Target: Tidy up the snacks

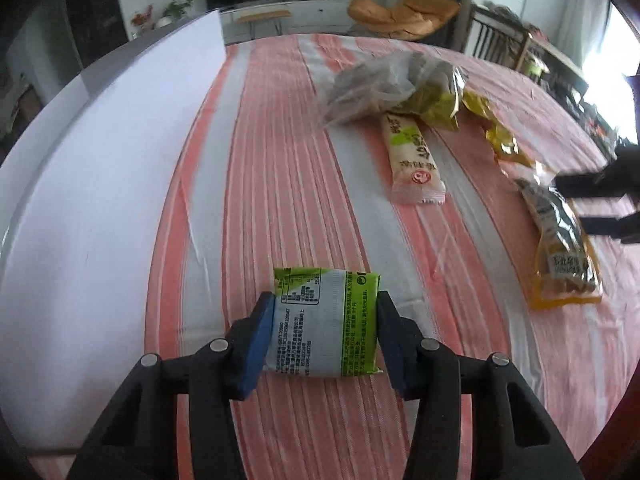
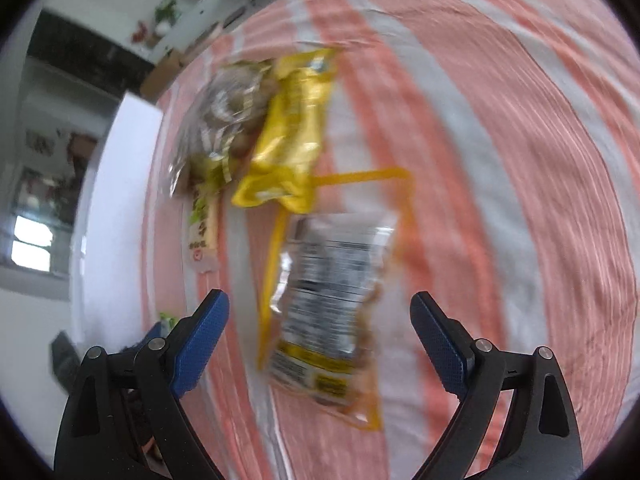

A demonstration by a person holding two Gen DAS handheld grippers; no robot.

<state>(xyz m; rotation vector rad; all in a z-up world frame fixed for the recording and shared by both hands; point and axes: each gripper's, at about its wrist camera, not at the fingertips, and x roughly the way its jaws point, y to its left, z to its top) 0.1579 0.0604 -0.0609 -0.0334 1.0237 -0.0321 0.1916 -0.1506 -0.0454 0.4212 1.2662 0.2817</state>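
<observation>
Left gripper clamped on green-white snack packet, pads pressing both sides, above striped cloth. Right gripper spread wide (nothing held) over yellow-edged snack bag.

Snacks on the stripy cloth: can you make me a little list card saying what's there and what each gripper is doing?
surface: pink and white striped cloth
left gripper: shut on the green and white packet
right gripper: open, empty, over the clear yellow-edged bag
other snacks: long pale bar, yellow pouch, clear bag of dark snacks
</observation>
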